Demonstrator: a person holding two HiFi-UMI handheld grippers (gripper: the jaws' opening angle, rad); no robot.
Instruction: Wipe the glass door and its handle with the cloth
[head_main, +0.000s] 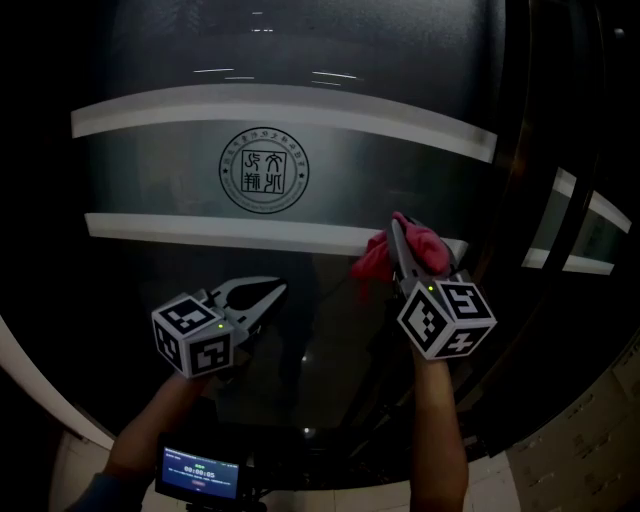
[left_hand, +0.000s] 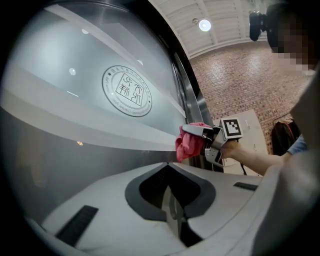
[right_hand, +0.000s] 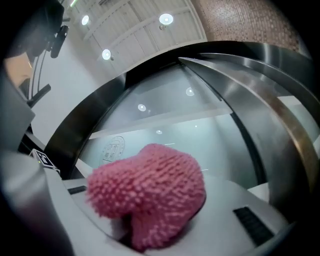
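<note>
The glass door (head_main: 300, 60) fills the head view, with two frosted bands and a round seal (head_main: 264, 169). A pink nubby cloth (head_main: 372, 257) is pressed on the lower frosted band near the door's right edge. My right gripper (head_main: 398, 228) is shut on it, jaws pointing up at the glass. The same cloth (right_hand: 147, 192) covers the jaws in the right gripper view, and the left gripper view shows the cloth (left_hand: 189, 144) against the glass. My left gripper (head_main: 272, 290) hangs lower left of the cloth, just off the glass, shut on nothing. I cannot make out the handle.
Dark metal door frame uprights (head_main: 515, 180) run down just right of the cloth. A small lit screen (head_main: 202, 472) sits at the bottom. Pale floor (head_main: 590, 440) shows at lower right. Behind me are a brick wall (left_hand: 240, 75) and a white cabinet (left_hand: 250, 122).
</note>
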